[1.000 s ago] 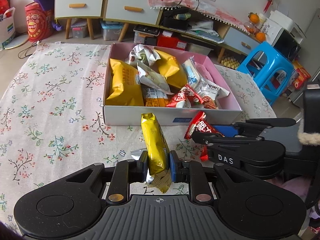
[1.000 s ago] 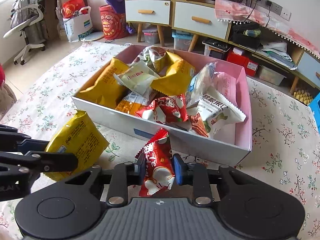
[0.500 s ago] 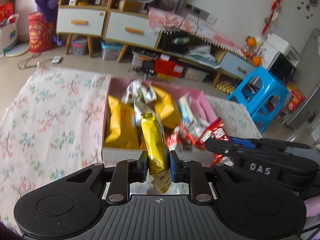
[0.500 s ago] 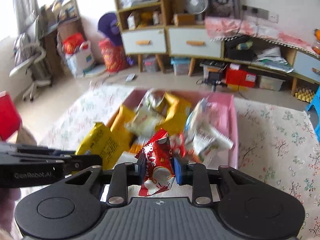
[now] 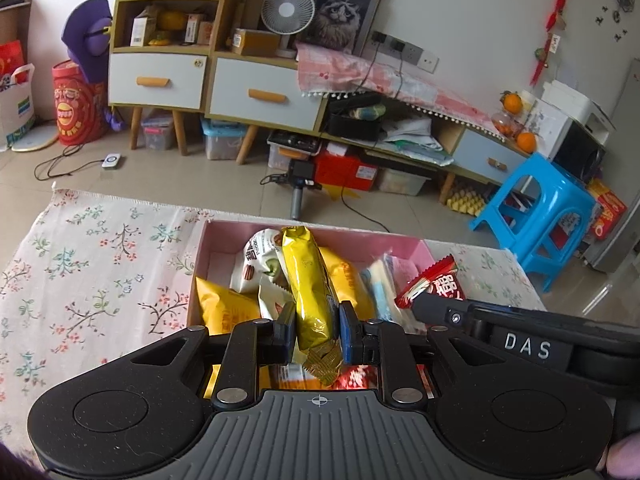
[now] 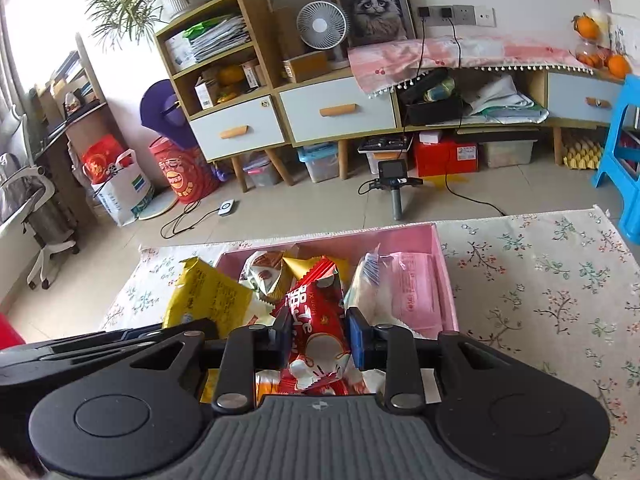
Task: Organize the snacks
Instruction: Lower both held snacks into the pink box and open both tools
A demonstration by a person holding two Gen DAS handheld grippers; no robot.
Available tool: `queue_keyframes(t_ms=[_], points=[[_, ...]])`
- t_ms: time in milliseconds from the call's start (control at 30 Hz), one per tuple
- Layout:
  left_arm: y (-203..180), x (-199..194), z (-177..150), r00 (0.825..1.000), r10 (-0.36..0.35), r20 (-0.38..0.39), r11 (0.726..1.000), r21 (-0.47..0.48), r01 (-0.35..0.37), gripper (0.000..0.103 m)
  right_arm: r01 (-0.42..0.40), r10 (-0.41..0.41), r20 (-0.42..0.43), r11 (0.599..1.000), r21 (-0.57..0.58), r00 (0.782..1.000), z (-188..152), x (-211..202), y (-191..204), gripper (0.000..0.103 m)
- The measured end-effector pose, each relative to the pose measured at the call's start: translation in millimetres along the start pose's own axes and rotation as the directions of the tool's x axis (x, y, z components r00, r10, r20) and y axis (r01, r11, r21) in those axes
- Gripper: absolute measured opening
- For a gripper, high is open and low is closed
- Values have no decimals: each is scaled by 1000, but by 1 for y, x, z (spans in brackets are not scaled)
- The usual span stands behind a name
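My left gripper jaws clamped on slim yellow foil snack packet, right gripper jaws on red plastic wrapper; both held above pink cardboard box at desk's far edge, ready for drop-in.

A table under a floral tablecloth is carrying a pink-lined box that is sitting directly on the cloth, holding assorted snack packets.

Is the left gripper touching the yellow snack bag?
Touching. The left wrist view shows the left gripper pads pressed against both sides of the yellow snack bag.
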State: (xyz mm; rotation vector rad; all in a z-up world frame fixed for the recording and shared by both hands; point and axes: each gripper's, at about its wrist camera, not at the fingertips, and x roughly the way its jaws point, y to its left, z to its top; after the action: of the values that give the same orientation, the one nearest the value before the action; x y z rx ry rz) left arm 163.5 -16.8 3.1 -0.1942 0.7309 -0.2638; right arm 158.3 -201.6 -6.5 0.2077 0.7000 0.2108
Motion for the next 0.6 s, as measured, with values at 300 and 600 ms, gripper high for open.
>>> queue_keyframes(t_ms=[300, 600], points=[[7, 22, 1, 999, 37, 12, 999, -39, -37, 21, 14, -13, -15, 1000, 5, 1000, 0, 15, 0, 20], [15, 24, 0, 998, 58, -8, 997, -54, -58, 28, 27, -27, -11, 1000, 11, 1000, 2, 16, -1, 45]])
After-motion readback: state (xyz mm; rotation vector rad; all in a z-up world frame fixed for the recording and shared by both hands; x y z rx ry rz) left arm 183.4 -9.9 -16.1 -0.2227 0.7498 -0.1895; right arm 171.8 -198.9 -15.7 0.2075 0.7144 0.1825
